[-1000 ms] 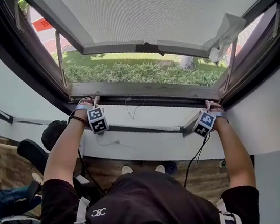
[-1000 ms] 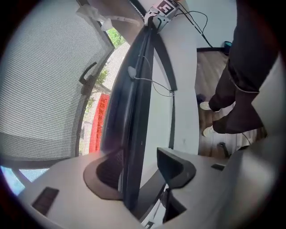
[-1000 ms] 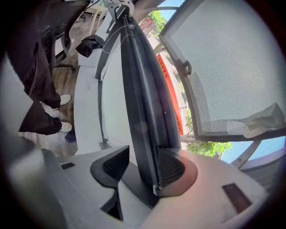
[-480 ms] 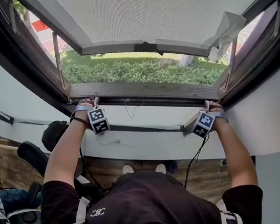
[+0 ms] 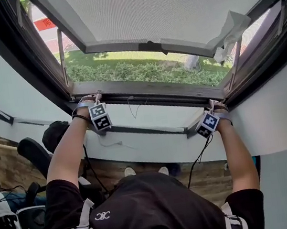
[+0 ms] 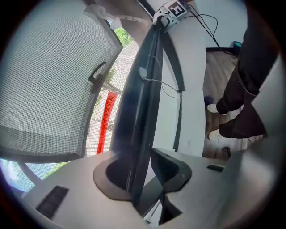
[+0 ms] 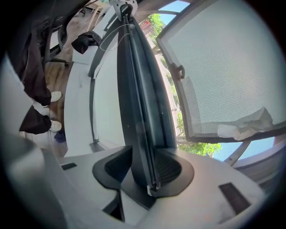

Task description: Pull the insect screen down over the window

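Observation:
The insect screen (image 5: 171,7) is a grey mesh panel overhead; its lower frame bar carries a small dark handle (image 5: 150,47). Below it a dark rail (image 5: 145,92) runs along the window's bottom edge. My left gripper (image 5: 89,99) is at the rail's left end, its jaws closing with both pads against the rail (image 6: 138,103). At the right end, my right gripper (image 5: 214,105) also has the rail (image 7: 138,89) between closing jaws, still slightly wider than it. The mesh also appears in the left gripper view (image 6: 49,76) and the right gripper view (image 7: 219,62).
A white sill (image 5: 155,120) lies under the rail, with a thin cord (image 5: 132,107) dangling over it. White crumpled paper (image 5: 229,30) hangs at the screen's right corner. An office chair (image 5: 35,153) and a black bag (image 5: 56,134) stand on the wooden floor at left. A hedge (image 5: 143,71) grows outside.
Both grippers stay at the rail's two ends and sit slightly higher in the head view. The screen has not visibly moved.

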Tool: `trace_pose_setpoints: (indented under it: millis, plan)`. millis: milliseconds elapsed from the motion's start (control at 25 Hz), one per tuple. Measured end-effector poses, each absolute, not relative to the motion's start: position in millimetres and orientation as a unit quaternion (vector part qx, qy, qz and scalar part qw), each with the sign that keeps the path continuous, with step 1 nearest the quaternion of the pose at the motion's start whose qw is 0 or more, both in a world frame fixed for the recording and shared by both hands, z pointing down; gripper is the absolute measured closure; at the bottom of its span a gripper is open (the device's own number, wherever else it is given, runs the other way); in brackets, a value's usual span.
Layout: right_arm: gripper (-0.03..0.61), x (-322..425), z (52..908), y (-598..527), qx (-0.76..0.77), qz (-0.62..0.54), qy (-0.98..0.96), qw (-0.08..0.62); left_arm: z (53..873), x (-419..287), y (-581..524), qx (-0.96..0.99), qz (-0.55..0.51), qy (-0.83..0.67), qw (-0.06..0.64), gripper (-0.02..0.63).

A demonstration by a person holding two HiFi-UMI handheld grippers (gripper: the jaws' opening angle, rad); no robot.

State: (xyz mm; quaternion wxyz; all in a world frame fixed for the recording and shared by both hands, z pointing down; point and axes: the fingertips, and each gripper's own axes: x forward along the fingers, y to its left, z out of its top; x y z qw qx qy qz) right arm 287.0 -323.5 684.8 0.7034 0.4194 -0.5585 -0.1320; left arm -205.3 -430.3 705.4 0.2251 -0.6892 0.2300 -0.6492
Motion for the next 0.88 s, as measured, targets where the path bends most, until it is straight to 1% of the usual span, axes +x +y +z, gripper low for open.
trace_pose_setpoints:
  millis: [80, 160, 240, 320, 400, 520, 680, 760, 840, 880]
  plan:
    - [0.414, 286, 683, -323, 0.421, -0.128, -0.556, 0.705, 708, -205, -427, -0.691, -0.651, 0.227, 0.218, 0.438]
    - [0.407, 285, 684, -322, 0.423, -0.127, -0.557, 0.703, 709, -204, -425, -0.691, -0.652, 0.226, 0.214, 0.433]
    - [0.383, 285, 687, -321, 0.423, -0.127, -0.56, 0.701, 710, -205, -423, -0.693, -0.652, 0.222, 0.213, 0.426]
    - [0.37, 282, 687, -319, 0.429, -0.121, -0.567, 0.693, 711, -206, -421, -0.695, -0.65, 0.22, 0.214, 0.391]
    - [0.37, 281, 687, -322, 0.442, -0.124, -0.576, 0.676, 712, -206, -421, -0.698, -0.646, 0.224, 0.215, 0.374]
    - [0.37, 276, 679, -327, 0.466, -0.122, -0.591, 0.647, 712, -206, -421, -0.7, -0.642, 0.233, 0.208, 0.374]
    - [0.37, 277, 684, -326, 0.47, -0.12, -0.6, 0.636, 708, -204, -419, -0.705, -0.636, 0.249, 0.192, 0.37]
    - [0.37, 272, 678, -327, 0.474, -0.129, -0.608, 0.624, 701, -204, -420, -0.713, -0.623, 0.268, 0.18, 0.385]
    - [0.383, 263, 668, -328, 0.49, -0.125, -0.623, 0.597, 688, -203, -419, -0.723, -0.604, 0.292, 0.162, 0.39]
    - [0.402, 258, 662, -327, 0.502, -0.118, -0.633, 0.577, 682, -201, -417, -0.732, -0.59, 0.306, 0.15, 0.402]
